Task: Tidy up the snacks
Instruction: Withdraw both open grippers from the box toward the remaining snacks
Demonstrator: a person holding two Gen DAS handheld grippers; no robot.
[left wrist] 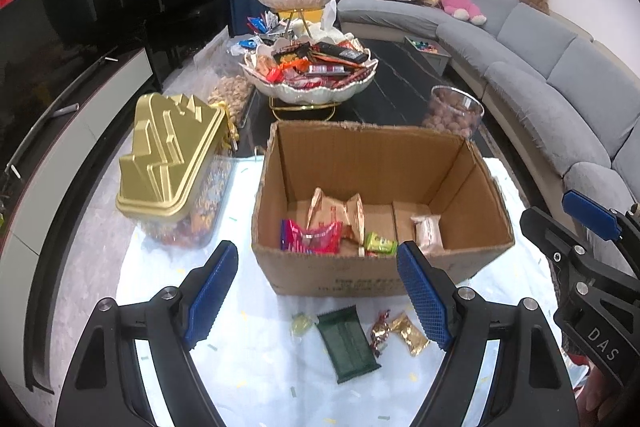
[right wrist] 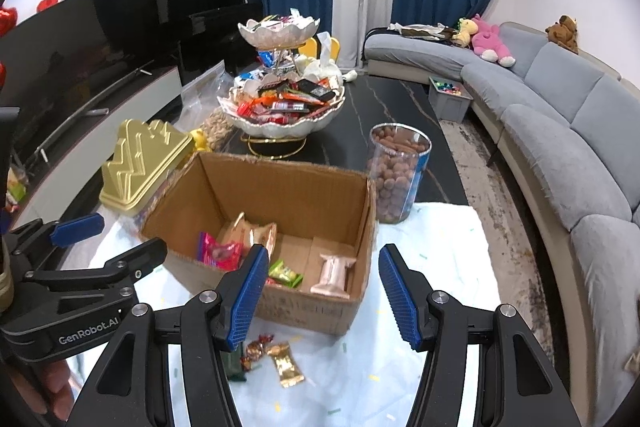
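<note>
An open cardboard box [left wrist: 372,269] [right wrist: 320,311] stands on a white cloth and holds several snacks: a pink packet [left wrist: 310,237], a green packet [left wrist: 380,242] and a pale pink packet [right wrist: 334,273]. In front of it lie a dark green bar [left wrist: 347,345], a gold candy [right wrist: 285,365] [left wrist: 410,331], a red-gold candy [right wrist: 256,347] and a small yellow candy [left wrist: 301,323]. My left gripper [left wrist: 316,297] is open and empty above the loose snacks. My right gripper [right wrist: 323,297] is open and empty over the box's near wall.
A gold-lidded container [left wrist: 172,163] sits left of the box. A two-tier shell bowl stand [left wrist: 310,83] full of snacks is behind it. A clear jar of brown balls [right wrist: 398,173] stands at the right. A grey sofa [right wrist: 560,131] curves along the right.
</note>
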